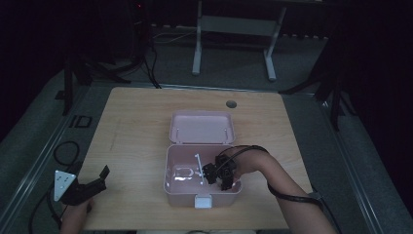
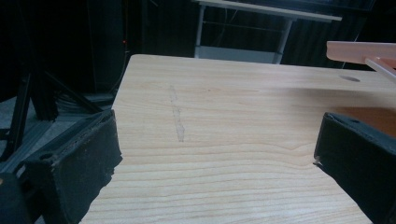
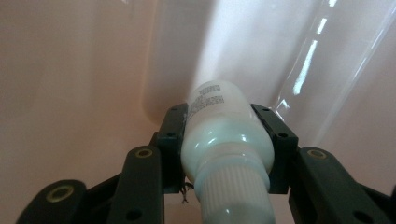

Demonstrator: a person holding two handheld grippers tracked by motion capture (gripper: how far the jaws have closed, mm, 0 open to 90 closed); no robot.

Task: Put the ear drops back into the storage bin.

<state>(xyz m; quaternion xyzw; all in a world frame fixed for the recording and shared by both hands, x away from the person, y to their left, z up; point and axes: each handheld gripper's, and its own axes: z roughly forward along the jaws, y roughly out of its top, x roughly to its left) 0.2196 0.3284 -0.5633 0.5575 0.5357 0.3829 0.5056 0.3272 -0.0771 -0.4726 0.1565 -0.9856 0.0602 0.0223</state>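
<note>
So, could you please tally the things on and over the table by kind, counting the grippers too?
Pink box with open lid: 1
White bottle, held inside the box: 1
Grippers: 2, the left gripper and the right gripper
Total: 4

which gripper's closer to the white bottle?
Right. The right gripper is clamped on the white bottle inside the pink box; the left gripper sits open on the table, left of the box.
</note>
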